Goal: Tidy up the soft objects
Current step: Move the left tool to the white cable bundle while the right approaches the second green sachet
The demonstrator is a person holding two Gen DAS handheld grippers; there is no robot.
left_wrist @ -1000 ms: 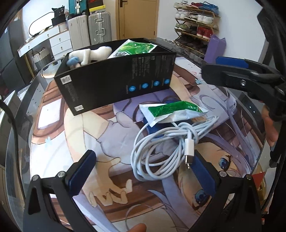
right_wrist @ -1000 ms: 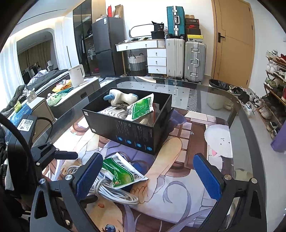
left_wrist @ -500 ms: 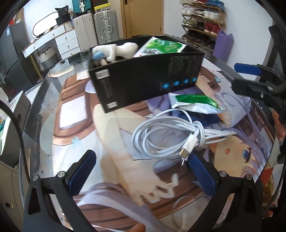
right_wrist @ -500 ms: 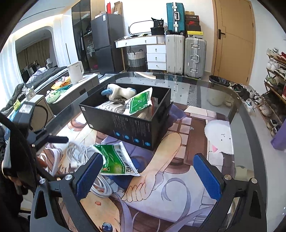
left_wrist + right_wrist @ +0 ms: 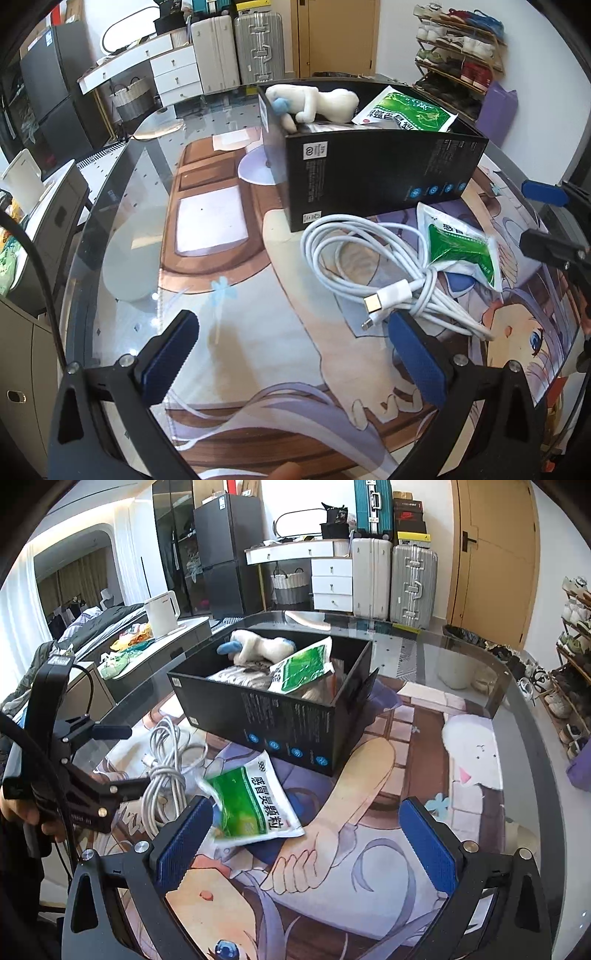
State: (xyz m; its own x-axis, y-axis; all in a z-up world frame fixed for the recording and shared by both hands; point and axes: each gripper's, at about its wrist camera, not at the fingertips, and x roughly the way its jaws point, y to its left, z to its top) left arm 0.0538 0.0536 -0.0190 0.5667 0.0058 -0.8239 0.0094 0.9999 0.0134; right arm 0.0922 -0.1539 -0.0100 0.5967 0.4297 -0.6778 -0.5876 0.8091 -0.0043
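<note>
Both tools, left tool [image 5: 291, 354] and right tool [image 5: 304, 834], gape empty; the white cable [image 5: 373, 258] and green sachet [image 5: 255, 801] lie beside the black box [image 5: 280, 716], awaiting packing.

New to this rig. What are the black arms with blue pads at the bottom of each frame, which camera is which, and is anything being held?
There is no robot: a person holds one two-finger gripper in each hand, with a fisheye camera on each looking along its fingers. The black arms with blue pads are those fingers.

One view is from the left gripper, the other from the right gripper; each also shows the other gripper at its edge. Both are open and hold nothing.

On the glass table with the cartoon-print mat stands an open black cardboard box containing a white plush toy and a green-and-white sachet. Outside the box lie a coiled white charging cable and a second green-and-white sachet, which sits near the right gripper's left pad.
</note>
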